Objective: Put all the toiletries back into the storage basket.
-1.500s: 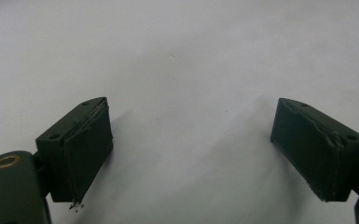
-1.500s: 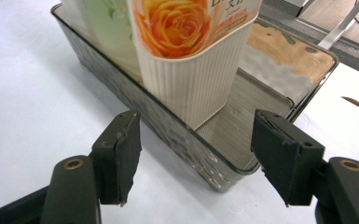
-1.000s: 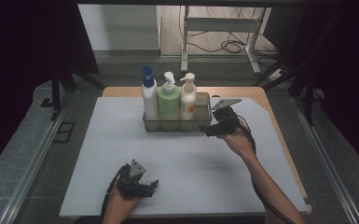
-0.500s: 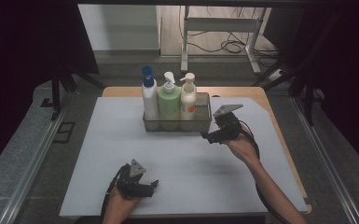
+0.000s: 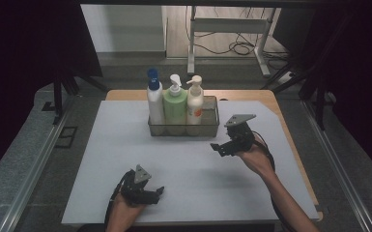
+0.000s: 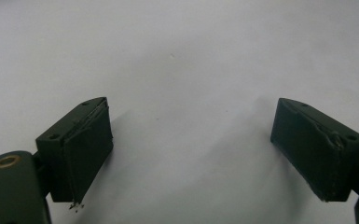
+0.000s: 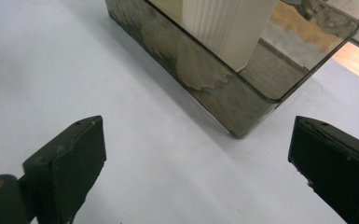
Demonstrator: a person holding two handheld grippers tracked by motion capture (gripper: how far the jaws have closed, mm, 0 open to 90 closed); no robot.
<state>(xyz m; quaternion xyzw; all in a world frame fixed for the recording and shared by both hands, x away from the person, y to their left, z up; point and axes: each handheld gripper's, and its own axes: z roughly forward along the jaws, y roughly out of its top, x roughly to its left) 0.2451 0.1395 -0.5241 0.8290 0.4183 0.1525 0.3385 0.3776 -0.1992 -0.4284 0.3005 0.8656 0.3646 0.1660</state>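
A dark see-through tray [image 5: 207,126] stands at the back of the white mat [image 5: 125,159]. It holds a white bottle with a blue cap [image 5: 154,102], a green pump bottle [image 5: 175,104] and a cream pump bottle [image 5: 194,101]. My right gripper [image 5: 217,147] hovers just in front of the tray's right end, open; its jaws have just been opening, with nothing between them. The right gripper view has the tray's corner [image 7: 242,116] and the ribbed cream bottle [image 7: 228,28] ahead of the gripper [image 7: 196,163]. My left gripper [image 5: 155,193] rests near the front edge, open over bare mat [image 6: 182,93].
The mat lies on a wooden table [image 5: 270,99] whose edge shows at the back and right. Metal rails [image 5: 34,164] run along both sides. A white stand [image 5: 227,29] and cables sit on the floor beyond the table.
My right gripper has drawn back from the tray's right end toward the person and a little lower. The left gripper has stayed put.
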